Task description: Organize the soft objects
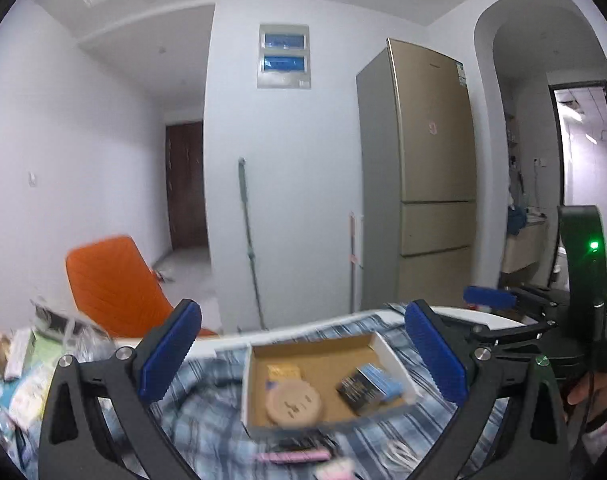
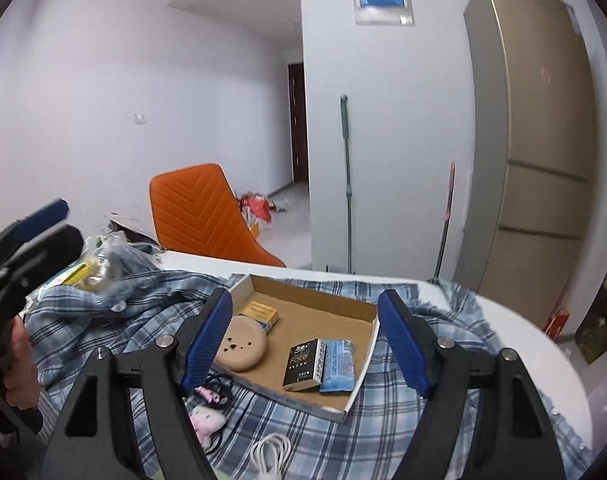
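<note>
A shallow cardboard box [image 2: 345,298] [image 1: 263,350] lies on a blue plaid shirt [image 2: 383,416] [image 1: 199,408] spread over the white table. In the box are a round beige pad [image 2: 243,344] [image 1: 293,402], a yellow packet [image 2: 259,312], a black tissue pack [image 2: 303,364] [image 1: 357,390] and a blue tissue pack [image 2: 337,364]. My right gripper [image 2: 305,340] is open and empty, above the box. My left gripper [image 1: 303,354] is open and empty, above the box from the left; it also shows in the right wrist view [image 2: 27,228]. The left wrist view is blurred.
A pink plush toy [image 2: 205,420] and a white cable [image 2: 271,452] lie on the shirt near the box. Bags and packets [image 2: 103,256] pile at the table's left. An orange chair [image 2: 207,216], a mop [image 2: 347,184] and a gold fridge [image 2: 543,140] stand beyond.
</note>
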Action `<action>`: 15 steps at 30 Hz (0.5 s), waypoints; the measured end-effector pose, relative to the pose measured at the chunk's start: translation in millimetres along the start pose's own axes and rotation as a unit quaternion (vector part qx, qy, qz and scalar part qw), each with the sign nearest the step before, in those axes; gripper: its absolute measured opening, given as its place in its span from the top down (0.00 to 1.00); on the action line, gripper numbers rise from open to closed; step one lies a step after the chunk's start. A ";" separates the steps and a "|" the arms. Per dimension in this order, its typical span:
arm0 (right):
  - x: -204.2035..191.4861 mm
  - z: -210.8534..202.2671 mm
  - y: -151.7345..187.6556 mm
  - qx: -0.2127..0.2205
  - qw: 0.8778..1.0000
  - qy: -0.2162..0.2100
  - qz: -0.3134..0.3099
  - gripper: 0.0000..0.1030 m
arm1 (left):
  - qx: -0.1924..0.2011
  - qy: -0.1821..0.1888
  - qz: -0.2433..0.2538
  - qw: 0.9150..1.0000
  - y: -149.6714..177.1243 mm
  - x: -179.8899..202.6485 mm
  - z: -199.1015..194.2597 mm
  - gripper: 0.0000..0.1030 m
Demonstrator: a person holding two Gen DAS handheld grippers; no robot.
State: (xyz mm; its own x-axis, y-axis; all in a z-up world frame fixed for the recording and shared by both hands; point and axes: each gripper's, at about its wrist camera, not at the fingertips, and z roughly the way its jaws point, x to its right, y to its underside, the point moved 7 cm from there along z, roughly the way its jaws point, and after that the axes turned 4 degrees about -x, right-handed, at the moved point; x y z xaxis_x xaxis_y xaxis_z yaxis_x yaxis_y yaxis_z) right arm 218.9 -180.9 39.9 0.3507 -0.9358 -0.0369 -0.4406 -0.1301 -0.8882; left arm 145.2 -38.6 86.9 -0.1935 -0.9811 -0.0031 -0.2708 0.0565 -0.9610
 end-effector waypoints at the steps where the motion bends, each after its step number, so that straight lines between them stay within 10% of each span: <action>1: -3.9 -10.0 0.1 0.007 1.000 0.002 -0.007 0.28 | -0.003 0.005 -0.008 1.000 3.7 1.7 -7.2 0.00; 15: -27.6 -49.4 73.8 -0.015 1.000 -0.012 -0.019 0.28 | -0.055 -0.004 -0.043 0.998 83.8 -7.3 -33.4 0.00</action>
State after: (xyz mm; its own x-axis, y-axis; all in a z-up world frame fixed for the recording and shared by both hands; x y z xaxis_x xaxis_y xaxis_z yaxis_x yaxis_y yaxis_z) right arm 135.9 -180.8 -2.0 0.3878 -0.9216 -0.0142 -0.4507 -0.1762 -0.8751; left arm 92.3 -20.5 15.6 -0.1576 -0.9846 0.0759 -0.3880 -0.0089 -0.9216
